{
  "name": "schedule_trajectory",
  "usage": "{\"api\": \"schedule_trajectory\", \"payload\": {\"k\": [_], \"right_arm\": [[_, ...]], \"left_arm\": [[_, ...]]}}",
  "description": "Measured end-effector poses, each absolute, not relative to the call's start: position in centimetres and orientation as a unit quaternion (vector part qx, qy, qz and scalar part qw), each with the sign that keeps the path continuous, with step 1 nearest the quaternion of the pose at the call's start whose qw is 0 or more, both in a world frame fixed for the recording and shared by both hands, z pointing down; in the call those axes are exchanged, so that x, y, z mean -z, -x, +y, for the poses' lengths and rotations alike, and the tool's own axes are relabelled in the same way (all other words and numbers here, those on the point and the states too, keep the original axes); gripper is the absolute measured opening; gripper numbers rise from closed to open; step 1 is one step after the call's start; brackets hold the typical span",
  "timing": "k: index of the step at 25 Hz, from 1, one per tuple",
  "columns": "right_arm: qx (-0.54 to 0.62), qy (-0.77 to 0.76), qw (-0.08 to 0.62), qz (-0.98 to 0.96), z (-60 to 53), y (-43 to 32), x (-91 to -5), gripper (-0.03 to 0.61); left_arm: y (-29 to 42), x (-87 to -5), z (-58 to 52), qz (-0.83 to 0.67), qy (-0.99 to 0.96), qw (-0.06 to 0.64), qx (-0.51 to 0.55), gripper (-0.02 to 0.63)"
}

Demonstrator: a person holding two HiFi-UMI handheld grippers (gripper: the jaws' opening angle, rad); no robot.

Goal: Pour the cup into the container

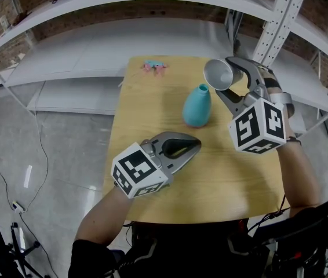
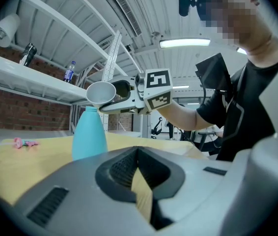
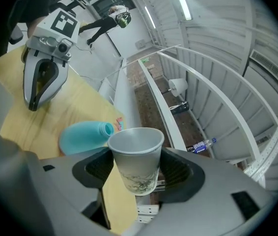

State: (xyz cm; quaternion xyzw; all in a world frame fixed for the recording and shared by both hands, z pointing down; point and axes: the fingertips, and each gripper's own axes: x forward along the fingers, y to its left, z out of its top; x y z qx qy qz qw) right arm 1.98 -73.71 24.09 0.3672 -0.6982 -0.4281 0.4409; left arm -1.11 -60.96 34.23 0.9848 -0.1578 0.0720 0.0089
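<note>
Wooden table (image 1: pixel 146 126), small pink item (image 1: pixel 154 66), perhaps a clip, white shelving (image 1: pixel 83 51)

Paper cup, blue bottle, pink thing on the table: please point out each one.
paper cup (image 3: pixel 136 168), right gripper view, on its side wall
blue bottle (image 1: pixel 197 108), head view, on its body
pink thing (image 1: pixel 154 66), head view, on its middle
</note>
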Motion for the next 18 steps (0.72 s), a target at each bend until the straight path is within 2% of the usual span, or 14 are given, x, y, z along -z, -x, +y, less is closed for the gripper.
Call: {"api": "schedule_trajectory", "payload": {"k": [18], "right_arm": [[0.494,-0.350,0.483,-0.633,-73.85,-1.17,-24.31,0.301]], "left_arm": [[1.20,-34.32,-60.81,-0.150,-0.986,0.009,-0.071,0.002]]}}
